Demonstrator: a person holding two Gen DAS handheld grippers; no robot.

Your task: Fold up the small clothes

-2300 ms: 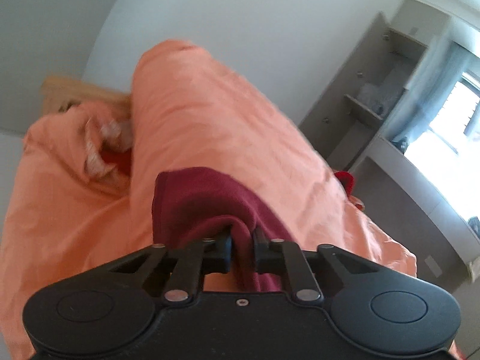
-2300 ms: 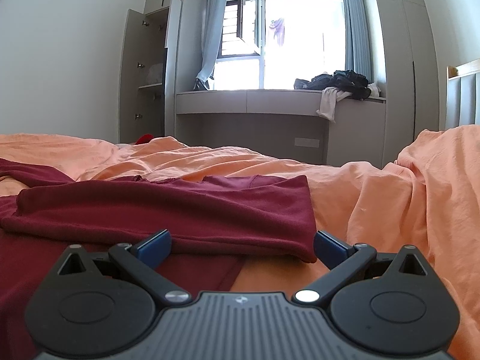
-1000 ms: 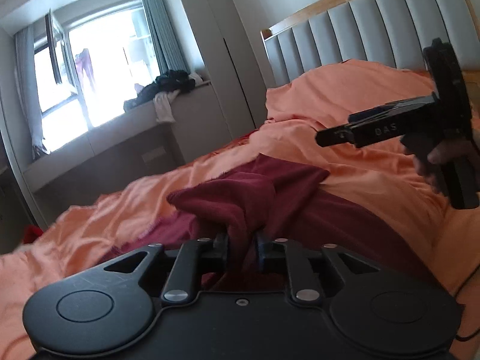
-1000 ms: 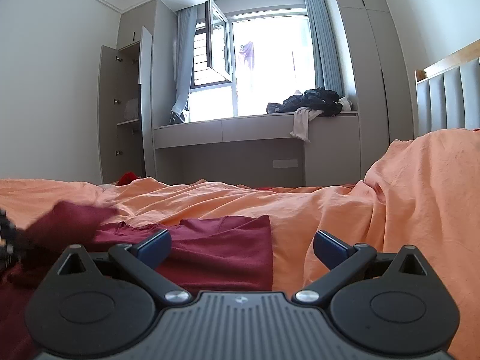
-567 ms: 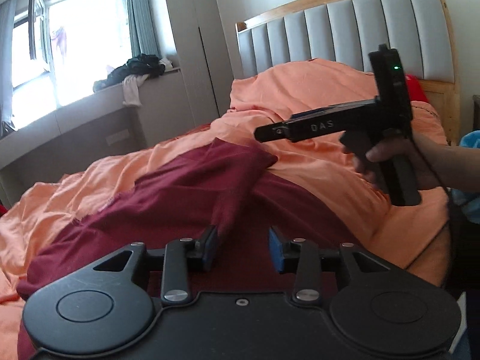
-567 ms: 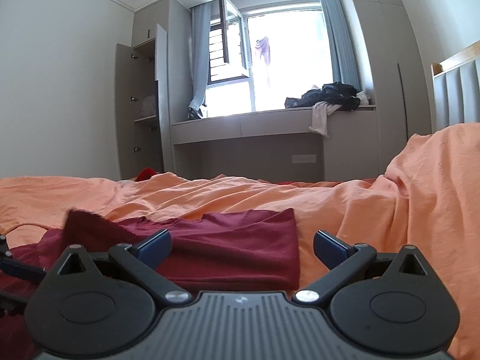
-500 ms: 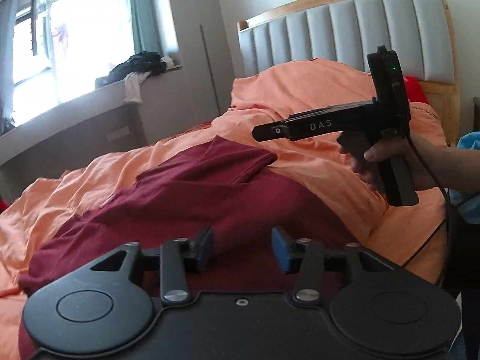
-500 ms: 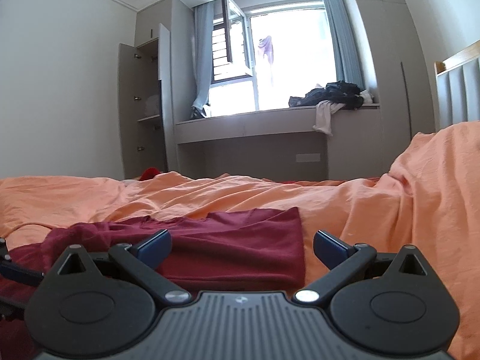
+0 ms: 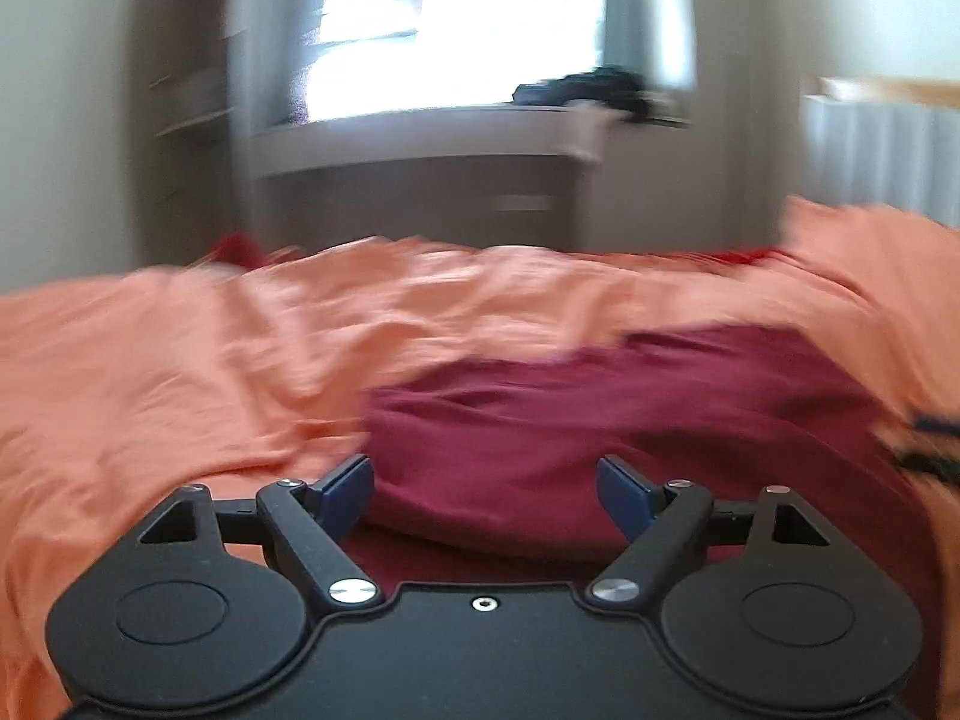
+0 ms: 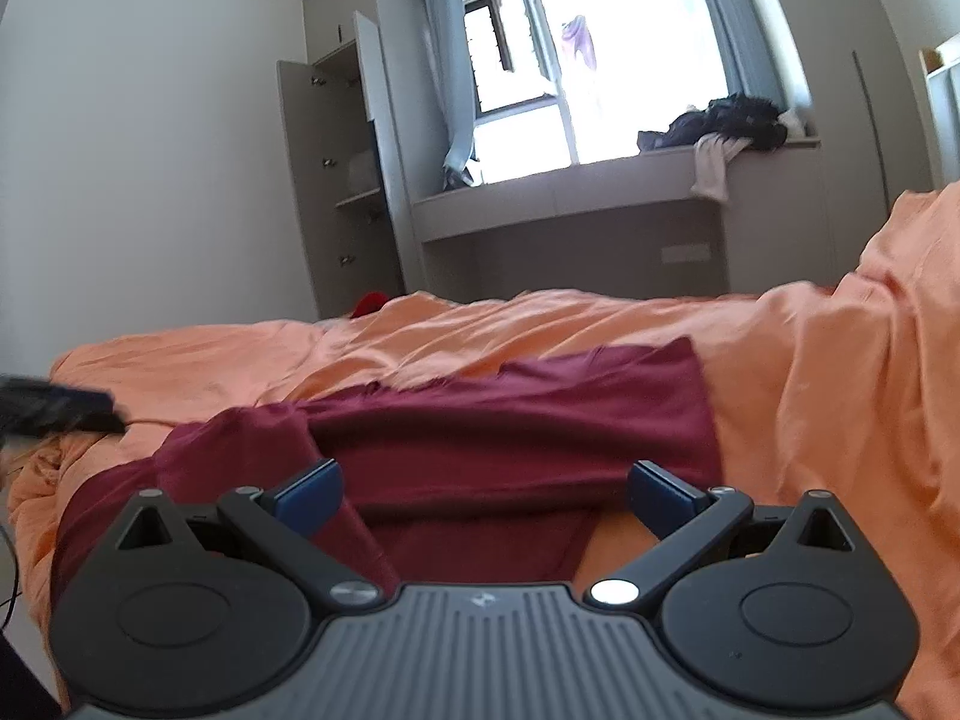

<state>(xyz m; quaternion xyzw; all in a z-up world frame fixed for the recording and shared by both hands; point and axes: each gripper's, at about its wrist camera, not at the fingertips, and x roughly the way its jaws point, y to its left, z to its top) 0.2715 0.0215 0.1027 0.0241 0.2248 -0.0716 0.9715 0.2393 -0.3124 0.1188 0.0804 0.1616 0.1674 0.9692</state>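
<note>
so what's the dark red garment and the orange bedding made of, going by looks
Dark red garment: looks like soft matte knit, probably cotton jersey; it drapes limply with rounded folds and no shine. Orange bedding: seems a thin woven cotton or blend, matte, with fine crisp wrinkles. Neither weave is visible up close.

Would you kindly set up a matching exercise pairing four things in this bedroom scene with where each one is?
Things:
1. maroon shirt
2. dark clothes pile
3. orange duvet
4. small red item

Places:
A. on the window ledge
B. spread over the bed
C. lying on the duvet
D. beyond the bed's far edge, by the open wardrobe

Pairs: 1-C, 2-A, 3-B, 4-D
</note>
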